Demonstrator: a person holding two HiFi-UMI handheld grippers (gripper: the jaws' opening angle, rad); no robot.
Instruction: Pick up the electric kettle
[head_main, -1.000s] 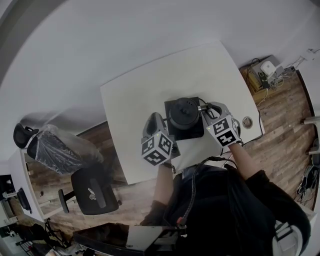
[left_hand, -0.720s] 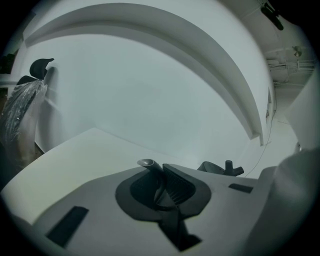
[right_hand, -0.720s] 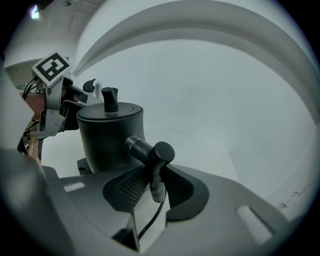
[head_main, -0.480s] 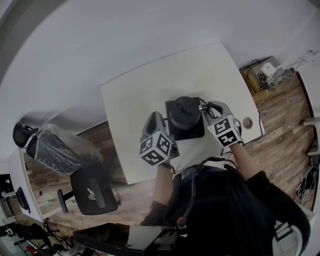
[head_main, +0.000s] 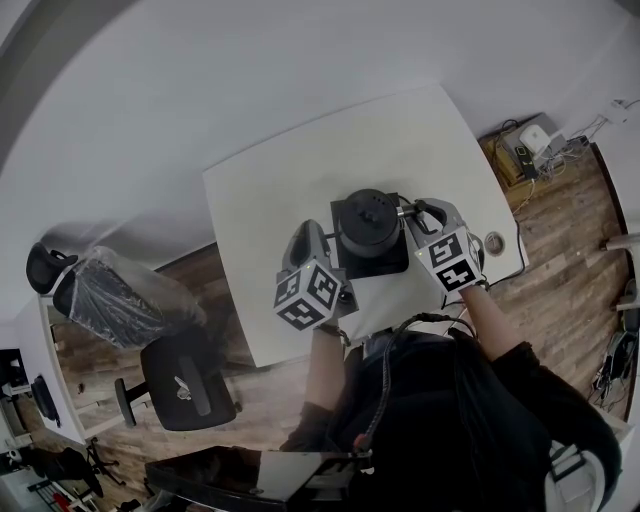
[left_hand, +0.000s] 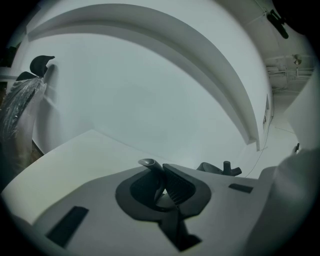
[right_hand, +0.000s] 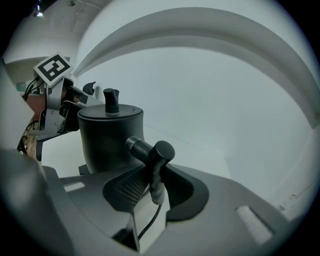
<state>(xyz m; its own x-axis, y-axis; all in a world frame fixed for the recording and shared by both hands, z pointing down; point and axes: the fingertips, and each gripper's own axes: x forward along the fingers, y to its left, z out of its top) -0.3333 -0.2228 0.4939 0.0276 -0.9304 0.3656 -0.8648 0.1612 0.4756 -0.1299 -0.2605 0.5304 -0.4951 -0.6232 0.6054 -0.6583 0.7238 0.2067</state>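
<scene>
**Kettle handle clamped, lift not yet evident**

Stage reached: the right gripper (right_hand: 155, 176) is closed on the handle (right_hand: 151, 151) of the electric kettle (head_main: 368, 225). The T-shaped handle is seen pinched between the 2 jaws in the right gripper view. The kettle body stands just beyond these jaws and slightly to their left. It appears to rest on its square base (head_main: 388, 262) on the table (head_main: 270, 200); no gap beneath it can be made out.

The left gripper (left_hand: 164, 183) has its 2 jaws drawn almost together with nothing between them. The kettle lies just to its right, apart from it.

Remaining: the grasp is judged complete. The lift off the base is judged still to be made, probably by the right gripper alone.

Compared with the head view 1 second earlier, almost nothing is altered. The kettle, the base and both grippers are found in practically the same places, and only a slight shift of the left gripper's marker cube (head_main: 305, 297) is noted.
</scene>
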